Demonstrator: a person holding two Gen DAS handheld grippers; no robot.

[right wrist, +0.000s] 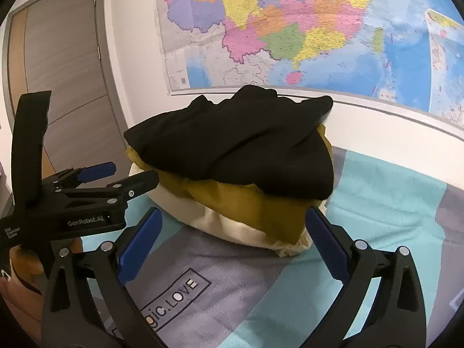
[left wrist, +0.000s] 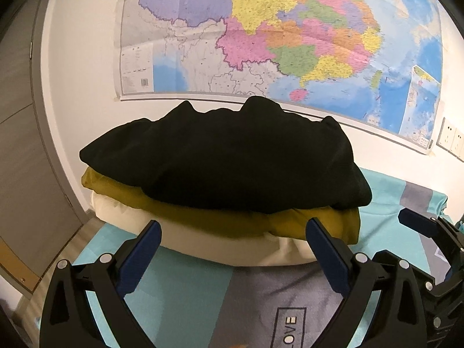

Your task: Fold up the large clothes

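Three folded pieces make up the stack here: a black garment (left wrist: 220, 156) on top, a mustard-yellow one (left wrist: 203, 214) under it, and a cream-white one (left wrist: 220, 246) at the bottom. The pile sits on the bed cover (left wrist: 179, 295), toward its far-left end, close to the white wall. The black one is a bit rumpled along its far edge and overhangs the yellow layer on the near right side.

Two grippers are in the shot, both with blue pads. The left gripper (left wrist: 232, 232) has its tongs spread wide, nothing between them, and it's just short of the near edge of the pile with the tips framing the yellow and cream layers. The right gripper (right wrist: 233, 223) is the same deal: tongs spread as wide as they go, empty, not touching the clothes. In the right wrist view the left gripper shows up on the left side, held by a hand (right wrist: 20, 275) that's only partly visible at the frame edge.

The cover is teal with one grey panel carrying a boxed "LOVE" print (right wrist: 174, 298). One big colourful map (left wrist: 275, 37) hangs on the wall behind the stack, one grey door (right wrist: 66, 58) is off to the left, and two wall sockets (left wrist: 452, 139) sit at the far right.
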